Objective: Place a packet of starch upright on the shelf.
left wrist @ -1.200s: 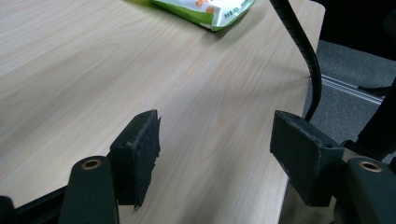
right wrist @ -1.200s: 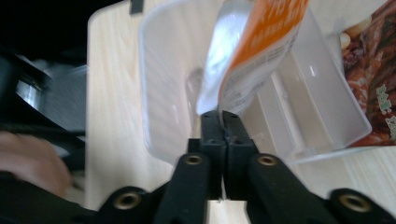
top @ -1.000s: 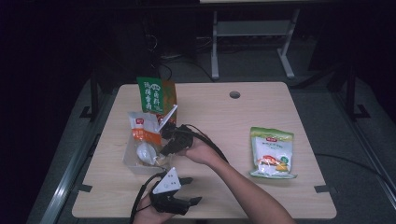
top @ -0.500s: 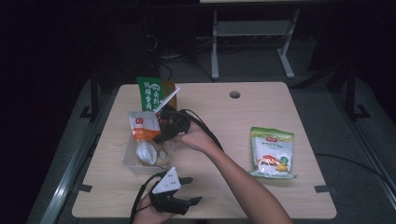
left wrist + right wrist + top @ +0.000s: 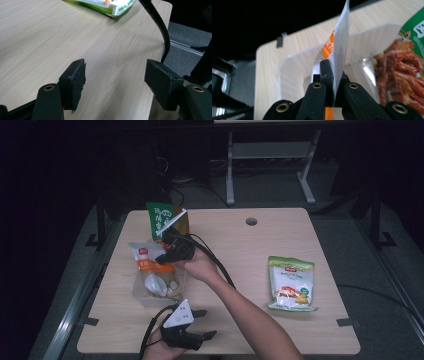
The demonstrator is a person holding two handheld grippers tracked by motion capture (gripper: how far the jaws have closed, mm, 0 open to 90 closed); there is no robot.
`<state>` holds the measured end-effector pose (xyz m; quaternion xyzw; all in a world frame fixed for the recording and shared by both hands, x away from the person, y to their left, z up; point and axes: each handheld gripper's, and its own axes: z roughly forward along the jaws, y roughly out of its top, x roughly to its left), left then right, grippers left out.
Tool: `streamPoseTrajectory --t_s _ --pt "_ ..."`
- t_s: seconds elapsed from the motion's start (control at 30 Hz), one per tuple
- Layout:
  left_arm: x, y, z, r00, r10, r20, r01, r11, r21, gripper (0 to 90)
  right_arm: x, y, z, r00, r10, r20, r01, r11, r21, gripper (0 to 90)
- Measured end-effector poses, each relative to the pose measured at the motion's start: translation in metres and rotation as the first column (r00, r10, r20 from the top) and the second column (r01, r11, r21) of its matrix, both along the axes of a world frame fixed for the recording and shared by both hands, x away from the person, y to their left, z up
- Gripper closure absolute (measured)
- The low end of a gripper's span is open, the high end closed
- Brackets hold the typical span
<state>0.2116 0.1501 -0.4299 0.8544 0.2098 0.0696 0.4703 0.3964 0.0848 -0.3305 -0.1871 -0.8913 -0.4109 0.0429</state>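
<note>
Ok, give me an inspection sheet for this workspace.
Surface: light wooden table, round hole near far edge.
Job's things: thin white-and-orange packet above clear plastic tray; similar pouch inside.
Clutter: tall green snack bag; flat green-and-white snack bag.
Grippers: right claw shut on packet; left claw open, empty.
Cables: black cable across table.
Surroundings: dark floor, grey metal frame.

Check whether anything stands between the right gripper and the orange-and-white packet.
Nothing visible does. The right gripper is shut on the edge of the orange-and-white packet, with the clear tray beneath it. The green packet sits off to one side in the right gripper view, not between them.
</note>
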Motion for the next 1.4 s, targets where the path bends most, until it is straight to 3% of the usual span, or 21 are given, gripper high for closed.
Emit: streamPoseTrajectory --t_s 0.13,0.37,0.6,0.93,1.03,1.07,1.1,1.13,1.4 --pt "0.000 0.000 0.000 1.0000 0.001 -0.002 -0.001 1.0000 -0.001 32.5 -0.009 -0.002 0.002 0.9994 -0.020 0.027 0.018 0.997 0.070 90.0" --pt "0.000 0.000 0.000 1.0000 -0.005 -0.001 0.005 1.0000 0.003 32.5 -0.019 -0.004 -0.005 0.9994 -0.032 0.010 0.030 0.986 0.163 89.9" --pt "-0.001 0.000 0.001 1.0000 0.002 -0.009 -0.002 1.0000 -0.008 32.5 -0.025 -0.006 -0.017 0.9991 -0.007 0.043 0.001 0.991 0.132 89.5" --pt "-0.001 -0.003 -0.001 0.9999 -0.009 -0.009 0.009 1.0000 0.003 32.4 -0.027 -0.022 -0.031 0.9994 0.033 -0.012 -0.032 0.996 0.083 88.7" --pt "-0.001 -0.004 -0.001 0.9999 -0.009 -0.010 0.009 1.0000 0.003 32.4 -0.026 -0.023 -0.030 0.9989 0.041 0.023 -0.042 0.998 0.052 85.7" --pt "-0.001 -0.004 -0.002 0.9999 -0.009 -0.011 0.009 1.0000 0.001 32.4 -0.027 -0.023 -0.029 0.9990 0.039 0.021 -0.040 0.998 0.046 83.2" --pt "-0.001 -0.004 -0.002 0.9999 -0.007 -0.012 0.007 1.0000 0.003 32.5 -0.027 -0.025 -0.029 0.9987 0.044 0.024 -0.045 0.999 0.031 69.9" --pt "-0.001 -0.003 -0.002 0.9999 -0.006 -0.013 0.006 1.0000 0.003 32.4 -0.027 -0.026 -0.029 0.9987 0.038 0.032 -0.039 0.999 0.027 65.1" --pt "0.000 -0.005 -0.003 0.9998 -0.010 -0.017 0.010 0.9999 0.006 32.4 -0.025 -0.050 -0.019 1.0000 0.009 0.005 -0.009 0.998 0.055 49.3"
